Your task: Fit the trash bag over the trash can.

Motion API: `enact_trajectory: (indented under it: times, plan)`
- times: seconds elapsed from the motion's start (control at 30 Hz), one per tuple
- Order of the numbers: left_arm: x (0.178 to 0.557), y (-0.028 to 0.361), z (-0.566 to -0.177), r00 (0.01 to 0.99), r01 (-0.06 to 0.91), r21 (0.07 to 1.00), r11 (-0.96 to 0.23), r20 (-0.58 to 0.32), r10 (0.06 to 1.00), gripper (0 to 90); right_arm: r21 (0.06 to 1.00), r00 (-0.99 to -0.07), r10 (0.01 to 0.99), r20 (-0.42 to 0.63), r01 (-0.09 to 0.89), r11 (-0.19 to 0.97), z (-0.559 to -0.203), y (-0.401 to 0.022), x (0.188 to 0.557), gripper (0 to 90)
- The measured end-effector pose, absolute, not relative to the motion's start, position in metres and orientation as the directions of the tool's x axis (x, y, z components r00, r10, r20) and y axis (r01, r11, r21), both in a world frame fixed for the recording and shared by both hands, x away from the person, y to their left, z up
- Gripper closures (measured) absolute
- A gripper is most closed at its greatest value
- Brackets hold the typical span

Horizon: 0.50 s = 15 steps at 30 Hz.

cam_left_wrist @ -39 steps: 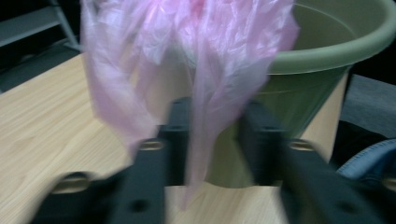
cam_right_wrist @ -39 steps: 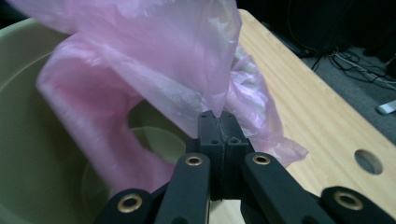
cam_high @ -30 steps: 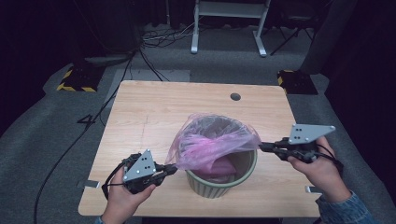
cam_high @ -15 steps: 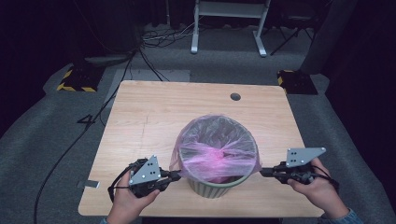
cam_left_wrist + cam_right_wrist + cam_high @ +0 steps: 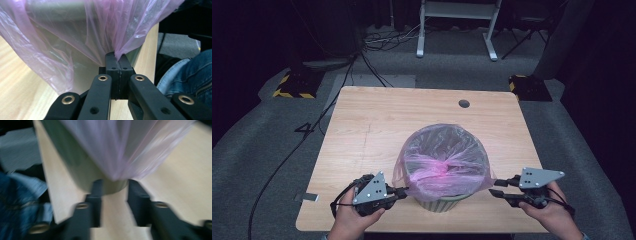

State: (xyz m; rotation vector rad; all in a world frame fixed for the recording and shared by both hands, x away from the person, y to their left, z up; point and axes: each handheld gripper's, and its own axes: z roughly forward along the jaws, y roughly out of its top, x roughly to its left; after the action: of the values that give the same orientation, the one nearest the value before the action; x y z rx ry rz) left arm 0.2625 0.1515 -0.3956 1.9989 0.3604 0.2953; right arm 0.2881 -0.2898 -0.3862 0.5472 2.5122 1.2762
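Note:
A pale green ribbed bin [image 5: 439,204] stands near the table's front edge, with a thin pink plastic bag [image 5: 446,159] stretched over its rim. My left gripper [image 5: 404,190] is at the bin's left side, shut on a gathered fold of the bag [image 5: 100,37], and in the left gripper view [image 5: 117,58] the pads press together on the film. My right gripper [image 5: 496,188] is at the bin's right side. Its jaws have just been opening and now stand apart [image 5: 113,188]. In that blurred view a corner of the bag [image 5: 115,170] hangs just ahead of the gap, untouched by the pads.
The wooden table [image 5: 377,125] has a small round hole [image 5: 464,103] at the back right. A person's knees in blue denim [image 5: 190,72] are below the front edge. On the grey floor lie cables [image 5: 287,160], two yellow-and-black blocks [image 5: 294,85] and white frame legs [image 5: 457,30].
Both hands came down toward the table's front edge, drawing the bunched bag down over the bin's rim. The right gripper's jaws parted and let the bag go; the left stayed shut on it.

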Motion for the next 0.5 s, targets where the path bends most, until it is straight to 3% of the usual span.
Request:
enact_trajectory:
  times: [0.13, 0.23, 0.3, 0.37, 0.4, 0.5]
  plan:
    - [0.26, 0.152, -0.388, 0.92, 0.101, 0.915, -0.391, 0.063, 0.386, 90.0, 0.856, -0.866, 0.485, -0.124, 0.155, 0.494, -0.374, -0.287, 0.279, 35.3]
    - [0.257, 0.149, -0.383, 0.924, 0.079, 0.917, -0.392, 0.081, 0.375, 90.0, 0.866, -0.856, 0.487, -0.175, 0.102, 0.49, -0.368, -0.278, 0.278, 35.5]
    - [0.257, 0.147, -0.38, 0.926, 0.072, 0.918, -0.39, 0.085, 0.369, 90.0, 0.859, -0.863, 0.461, -0.208, 0.064, 0.507, -0.364, -0.269, 0.278, 51.0]
    - [0.257, 0.147, -0.38, 0.926, 0.069, 0.918, -0.391, 0.086, 0.367, 90.0, 0.851, -0.88, 0.417, -0.227, 0.029, 0.525, -0.36, -0.263, 0.278, 80.4]
    - [0.258, 0.146, -0.379, 0.929, 0.064, 0.919, -0.39, 0.088, 0.359, 90.0, 0.838, -0.895, 0.383, -0.229, 0.019, 0.546, -0.359, -0.26, 0.276, 89.3]
    - [0.259, 0.147, -0.382, 0.932, 0.069, 0.917, -0.392, 0.081, 0.353, 90.0, 0.813, -0.916, 0.327, -0.231, 0.003, 0.582, -0.36, -0.257, 0.273, 90.0]
